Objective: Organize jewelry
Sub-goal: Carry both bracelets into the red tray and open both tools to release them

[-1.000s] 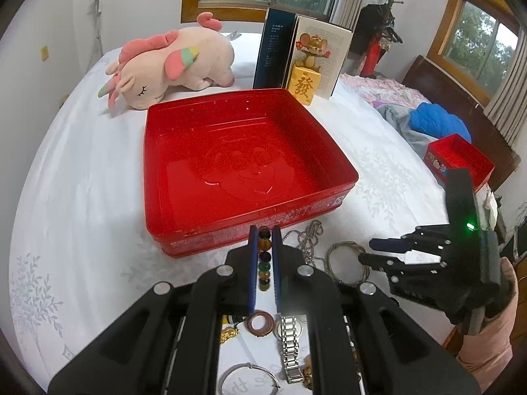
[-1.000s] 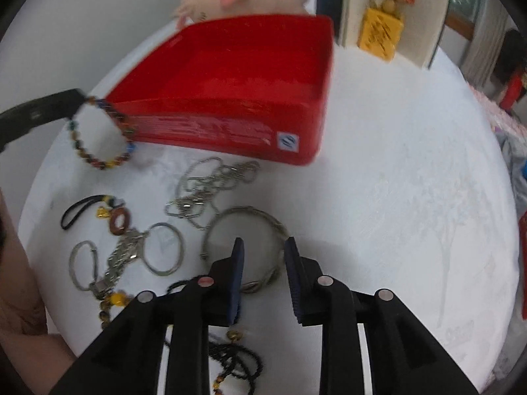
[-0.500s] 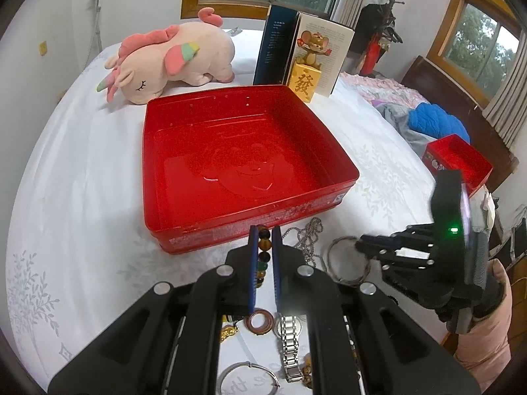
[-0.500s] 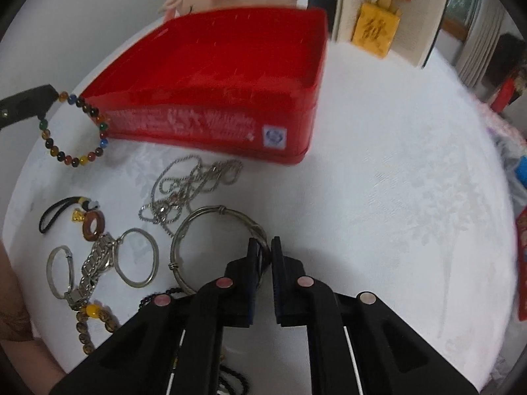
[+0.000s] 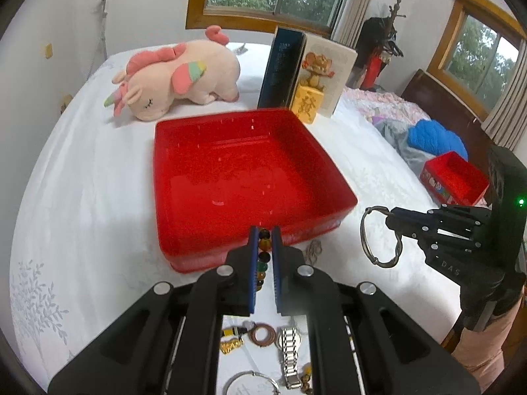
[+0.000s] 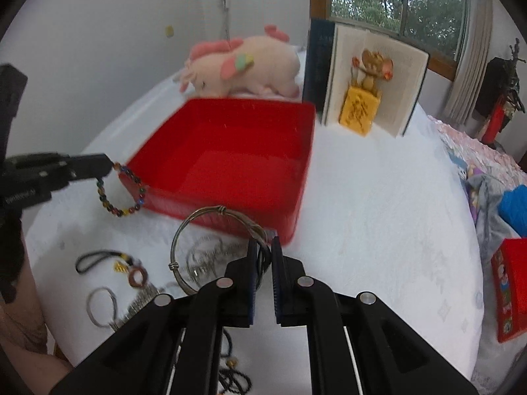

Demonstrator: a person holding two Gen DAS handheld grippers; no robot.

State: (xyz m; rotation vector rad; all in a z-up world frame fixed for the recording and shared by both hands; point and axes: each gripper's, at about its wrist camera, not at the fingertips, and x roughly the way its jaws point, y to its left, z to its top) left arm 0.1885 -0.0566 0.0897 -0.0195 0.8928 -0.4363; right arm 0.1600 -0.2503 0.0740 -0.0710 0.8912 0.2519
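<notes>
A red tray [image 5: 342, 202] sits open on the white bed; it also shows in the right wrist view [image 6: 306, 164]. My left gripper [image 5: 264, 240] is shut on a multicoloured bead bracelet [image 5: 262, 256] and holds it just before the tray's near wall; the bracelet hangs from it in the right wrist view [image 6: 120, 194]. My right gripper [image 6: 262, 247] is shut on a silver bangle [image 6: 204, 223] and holds it lifted near the tray's right corner; the bangle also shows in the left wrist view [image 5: 365, 240].
Loose jewelry lies on the sheet near me: a watch [image 5: 290, 352], a brown ring [image 5: 262, 335], a silver chain [image 6: 210, 253], a thin hoop [image 6: 98, 306], a black cord [image 6: 98, 258]. A plush unicorn [image 5: 178, 79], open book [image 5: 316, 75] and small red box [image 5: 454, 177] stand beyond.
My right gripper closed on the silver bangle and lifted it off the sheet. My left gripper moved forward with the bead bracelet toward the tray's near wall.
</notes>
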